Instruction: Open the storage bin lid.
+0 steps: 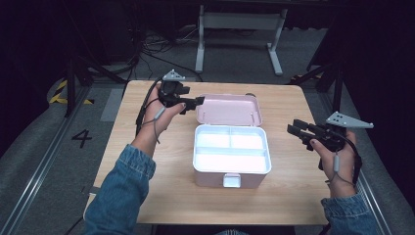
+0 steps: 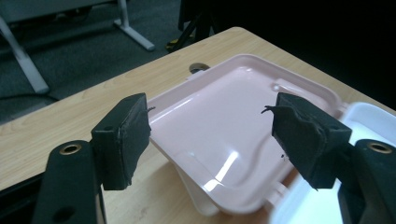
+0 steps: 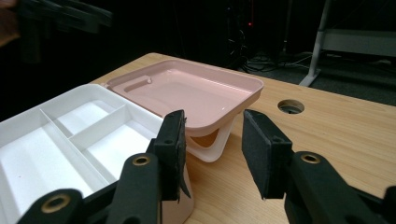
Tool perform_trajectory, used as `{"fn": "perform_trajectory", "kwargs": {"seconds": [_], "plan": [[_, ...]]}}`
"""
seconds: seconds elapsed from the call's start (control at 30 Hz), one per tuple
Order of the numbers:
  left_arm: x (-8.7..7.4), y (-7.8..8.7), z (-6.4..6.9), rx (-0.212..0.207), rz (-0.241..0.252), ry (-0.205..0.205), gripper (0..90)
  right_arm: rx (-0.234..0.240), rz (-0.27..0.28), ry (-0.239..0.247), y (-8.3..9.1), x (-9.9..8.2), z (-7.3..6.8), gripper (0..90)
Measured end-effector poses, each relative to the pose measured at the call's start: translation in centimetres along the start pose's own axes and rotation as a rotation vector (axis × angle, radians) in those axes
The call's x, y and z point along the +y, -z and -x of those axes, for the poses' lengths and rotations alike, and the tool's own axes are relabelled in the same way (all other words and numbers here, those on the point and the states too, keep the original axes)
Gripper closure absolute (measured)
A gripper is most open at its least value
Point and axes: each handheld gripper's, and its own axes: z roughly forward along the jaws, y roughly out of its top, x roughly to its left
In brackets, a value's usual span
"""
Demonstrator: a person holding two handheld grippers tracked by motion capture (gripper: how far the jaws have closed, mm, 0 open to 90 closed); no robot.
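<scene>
From above, a pink box (image 1: 230, 169) sits in the middle of the wooden table (image 1: 147, 196), its lid (image 1: 228, 108) thrown back toward the far edge and its white tray (image 1: 231, 148) showing three compartments. A white latch (image 1: 231, 180) hangs on the front wall. The left gripper (image 1: 199, 101) is held in the person's left hand (image 1: 161, 117) just at the lid's left corner, jaws pointing at it; from here I cannot tell whether they touch it. The right gripper (image 1: 295, 128) is in the right hand (image 1: 337, 156) off to the right of the box, apart from it, over the bare table.

In the left gripper view, the two black pads (image 2: 126, 140) stand wide apart with nothing pinched between them. The pink lid (image 2: 224, 135) lies beyond and below the gap, tilted, its glossy inside facing up. A corner of the white tray (image 2: 369, 116) shows at right, and a round hole in the table (image 2: 200, 67) sits past the lid.

In the right gripper view, the pads (image 3: 264, 149) are spread to a moderate gap, holding nothing. The left pad overlaps the near corner of the box; I cannot tell whether it touches. The open lid (image 3: 187, 93) rests behind on its white hinge arm (image 3: 217, 144), and the divided tray (image 3: 70, 135) lies at left.
</scene>
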Motion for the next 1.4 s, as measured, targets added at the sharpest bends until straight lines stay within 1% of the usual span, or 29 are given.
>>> {"fn": "perform_trajectory", "kwargs": {"seconds": [0.03,0.1,0.2,0.3,0.33,0.37,0.4,0.43,0.47,0.5,0.63,0.67,0.7,0.73,0.77,0.8,0.83,0.87,0.9,0.97,1.0,1.03,1.1,1.17,1.23,1.27,1.3,1.33,1.4], "plan": [[-0.2,0.8,0.5,-0.001,0.005,-0.010,28.7,0.003,-0.006,0.005,-0.1,0.1,0.1,59.8],[-0.8,2.3,1.2,-0.013,-0.006,-0.016,28.7,0.011,-0.007,0.004,-0.2,0.1,0.2,58.8],[-1.9,3.9,1.8,-0.002,-0.029,-0.031,28.5,0.015,-0.017,0.009,-0.3,0.2,0.6,58.2],[-3.5,5.7,2.4,0.019,-0.067,-0.047,28.5,0.017,-0.030,0.005,-0.4,0.0,1.2,57.6],[-3.5,5.7,2.4,0.019,-0.067,-0.047,28.5,0.017,-0.030,0.005,-0.4,0.0,1.2,57.6],[-4.6,6.9,2.6,0.035,-0.077,-0.055,28.6,0.021,-0.038,-0.004,-0.6,-0.1,1.7,57.3],[-5.1,7.4,2.7,0.029,-0.076,-0.045,28.6,0.023,-0.041,-0.002,-0.7,-0.1,1.9,57.1],[-5.1,7.4,2.7,0.029,-0.076,-0.045,28.6,0.025,-0.045,-0.001,-0.7,-0.2,2.1,56.7],[-5.8,8.1,2.7,0.035,-0.070,-0.026,28.6,0.024,-0.050,-0.010,-0.7,-0.2,2.2,56.3],[-6.7,9.0,2.5,0.064,-0.072,-0.025,28.6,0.022,-0.051,-0.011,-0.7,-0.3,2.4,55.9],[-8.8,10.2,2.0,0.136,-0.092,-0.005,27.5,0.020,-0.068,-0.020,-0.7,-0.5,3.1,53.9],[-9.6,10.5,1.8,0.169,-0.107,0.001,27.4,0.019,-0.071,-0.028,-0.7,-0.5,3.2,53.5],[-10.1,10.7,1.6,0.187,-0.114,0.011,27.4,0.016,-0.073,-0.035,-0.7,-0.5,3.3,53.1],[-10.8,10.8,1.2,0.204,-0.133,0.051,27.8,0.013,-0.073,-0.034,-0.7,-0.5,3.4,53.0],[-10.8,10.8,1.2,0.204,-0.133,0.051,27.7,0.008,-0.074,-0.037,-0.6,-0.5,3.5,52.7],[-11.5,11.2,0.4,0.238,-0.159,0.091,27.6,0.007,-0.075,-0.039,-0.5,-0.6,3.6,52.5],[-11.7,11.3,0.3,0.253,-0.157,0.105,27.6,0.005,-0.074,-0.043,-0.4,-0.6,3.6,52.4],[-11.7,11.3,0.3,0.253,-0.157,0.105,27.6,0.003,-0.075,-0.043,-0.4,-0.6,3.6,52.0],[-12.2,11.4,0.0,0.281,-0.174,0.117,27.4,0.002,-0.080,-0.043,-0.3,-0.7,3.7,51.6],[-12.7,11.0,-0.2,0.271,-0.210,0.121,27.2,-0.008,-0.091,-0.044,-0.3,-0.9,3.8,51.1],[-13.0,10.7,-0.3,0.260,-0.223,0.138,27.2,-0.012,-0.096,-0.045,-0.3,-1.0,3.9,51.1],[-13.2,10.6,-0.4,0.259,-0.241,0.141,27.2,-0.015,-0.103,-0.051,-0.4,-1.1,4.0,51.0],[-13.8,10.1,-0.7,0.248,-0.296,0.167,27.2,-0.021,-0.116,-0.056,-0.5,-1.3,4.1,50.7],[-14.2,9.7,-1.0,0.254,-0.332,0.180,27.1,-0.025,-0.129,-0.050,-0.6,-1.6,4.2,50.6],[-14.5,9.5,-1.2,0.262,-0.375,0.203,27.0,-0.028,-0.143,-0.054,-0.8,-1.7,4.2,50.4],[-14.5,9.5,-1.2,0.262,-0.375,0.203,27.0,-0.028,-0.143,-0.054,-0.8,-1.7,4.2,50.4],[-14.7,9.4,-1.4,0.275,-0.424,0.237,26.9,-0.032,-0.156,-0.055,-0.9,-1.9,4.3,50.4],[-14.8,9.3,-1.5,0.277,-0.445,0.256,26.8,-0.033,-0.158,-0.056,-0.9,-2.0,4.3,50.4],[-15.1,9.3,-1.7,0.271,-0.478,0.279,26.6,-0.035,-0.168,-0.059,-1.0,-2.1,4.5,50.4]]}}
